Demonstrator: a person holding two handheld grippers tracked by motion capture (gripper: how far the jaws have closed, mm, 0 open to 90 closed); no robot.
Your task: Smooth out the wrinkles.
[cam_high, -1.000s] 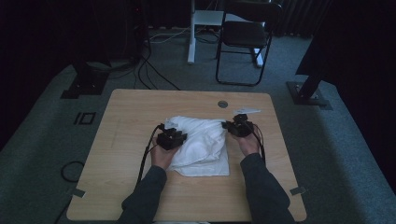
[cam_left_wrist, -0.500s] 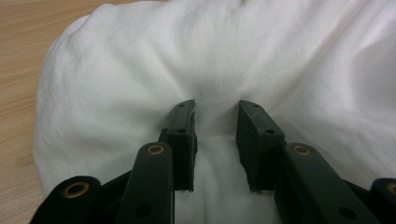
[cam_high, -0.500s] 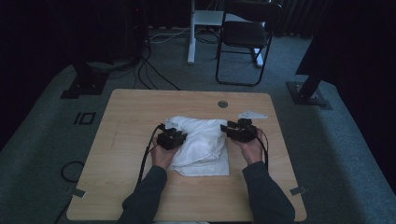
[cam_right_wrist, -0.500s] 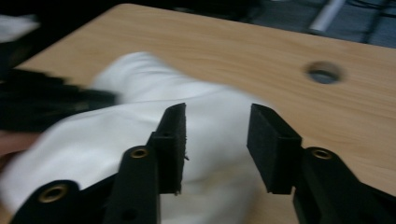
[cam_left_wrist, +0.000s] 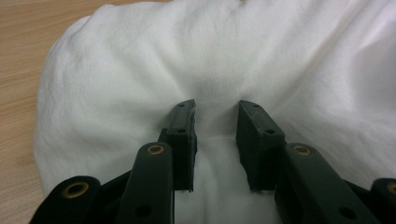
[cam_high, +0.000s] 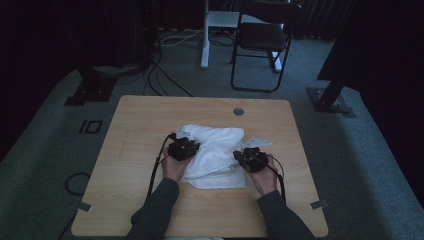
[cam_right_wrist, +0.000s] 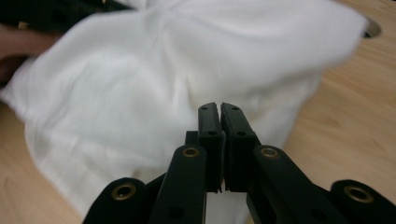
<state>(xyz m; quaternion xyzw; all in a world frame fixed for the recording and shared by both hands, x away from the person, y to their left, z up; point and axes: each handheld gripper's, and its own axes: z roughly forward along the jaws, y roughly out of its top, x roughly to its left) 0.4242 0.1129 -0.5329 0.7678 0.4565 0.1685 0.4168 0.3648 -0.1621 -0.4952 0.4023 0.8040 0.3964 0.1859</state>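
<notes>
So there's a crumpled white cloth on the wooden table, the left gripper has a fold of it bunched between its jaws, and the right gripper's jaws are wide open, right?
Not quite. The right gripper has its jaws pressed together, not wide open; the right gripper view shows it. The rest holds: the crumpled white cloth lies on the wooden table, and the left gripper has a fold bunched between its jaws.
</notes>
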